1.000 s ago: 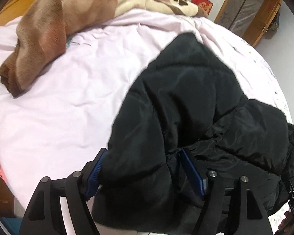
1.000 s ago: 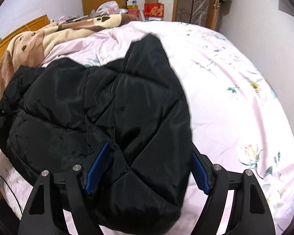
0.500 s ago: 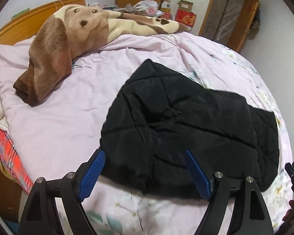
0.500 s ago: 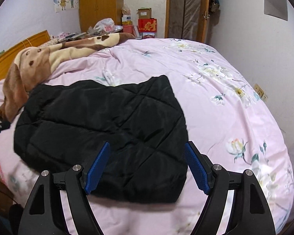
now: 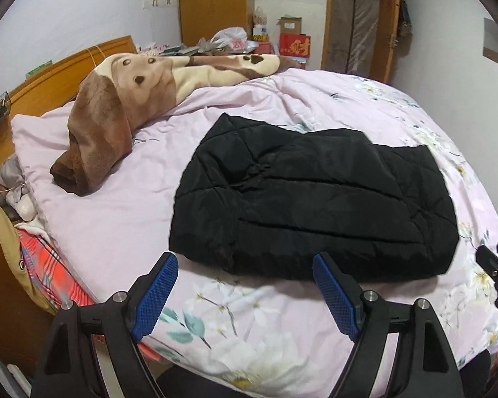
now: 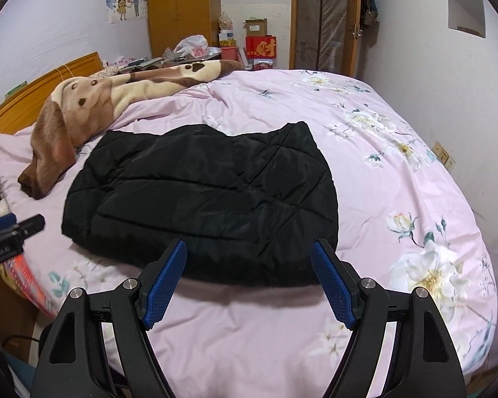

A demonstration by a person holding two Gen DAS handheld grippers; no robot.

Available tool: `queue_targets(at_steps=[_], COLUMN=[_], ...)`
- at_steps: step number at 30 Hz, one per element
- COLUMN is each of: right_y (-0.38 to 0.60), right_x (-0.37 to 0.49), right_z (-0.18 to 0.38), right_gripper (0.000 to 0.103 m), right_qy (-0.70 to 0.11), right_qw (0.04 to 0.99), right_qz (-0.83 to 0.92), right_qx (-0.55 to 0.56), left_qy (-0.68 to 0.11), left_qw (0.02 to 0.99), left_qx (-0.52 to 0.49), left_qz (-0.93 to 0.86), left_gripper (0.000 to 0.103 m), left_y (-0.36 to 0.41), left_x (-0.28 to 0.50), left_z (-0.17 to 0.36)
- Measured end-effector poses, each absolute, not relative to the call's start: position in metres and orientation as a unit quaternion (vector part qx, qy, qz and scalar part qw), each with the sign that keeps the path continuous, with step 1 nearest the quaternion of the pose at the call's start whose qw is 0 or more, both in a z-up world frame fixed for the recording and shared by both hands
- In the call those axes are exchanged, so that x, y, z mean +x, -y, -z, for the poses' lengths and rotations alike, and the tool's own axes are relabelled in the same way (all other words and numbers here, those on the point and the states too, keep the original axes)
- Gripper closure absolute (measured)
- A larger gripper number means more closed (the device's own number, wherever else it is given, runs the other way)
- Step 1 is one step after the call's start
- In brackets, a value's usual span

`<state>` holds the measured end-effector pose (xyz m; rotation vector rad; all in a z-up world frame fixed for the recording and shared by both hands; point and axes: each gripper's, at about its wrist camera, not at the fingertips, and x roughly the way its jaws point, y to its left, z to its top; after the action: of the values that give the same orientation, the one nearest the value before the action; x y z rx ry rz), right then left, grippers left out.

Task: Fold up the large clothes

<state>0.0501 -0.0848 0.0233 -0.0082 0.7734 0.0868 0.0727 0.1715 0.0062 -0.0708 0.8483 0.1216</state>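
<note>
- Black quilted jacket (image 5: pixel 315 199) is lying folded on the bed (image 5: pixel 116 219).
- Left gripper (image 5: pixel 245 285) and right gripper (image 6: pixel 249 275) are hovering, jaws apart, gripping nothing.

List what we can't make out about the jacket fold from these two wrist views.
- Black quilted padded jacket: sleeves, zip and inner layers are hidden under its own folded top panel in both views.
- Its near hem: partly covered by the right hand-held gripper in the right wrist view.
- Brown and cream plush blanket: covers the pillow end of the pink floral duvet.
- Left hand-held gripper: open, holding nothing.
</note>
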Motion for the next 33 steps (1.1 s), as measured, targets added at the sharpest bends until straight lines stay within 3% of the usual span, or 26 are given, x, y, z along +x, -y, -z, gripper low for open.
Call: queue_targets(at_steps=[33], right_y=[0.079], right_x=[-0.007], right_z=[-0.028], right_gripper=[0.026], right_qy=[-0.367], right_qw=[0.930], right_qz=[-0.027], right_qx=[0.001], left_qy=[-0.392], left_qw=[0.919], left_qx=[-0.036], left_qz=[-0.015], left_gripper=[0.020], left_y=[-0.133], left_x=[0.030], left_z=[-0.002])
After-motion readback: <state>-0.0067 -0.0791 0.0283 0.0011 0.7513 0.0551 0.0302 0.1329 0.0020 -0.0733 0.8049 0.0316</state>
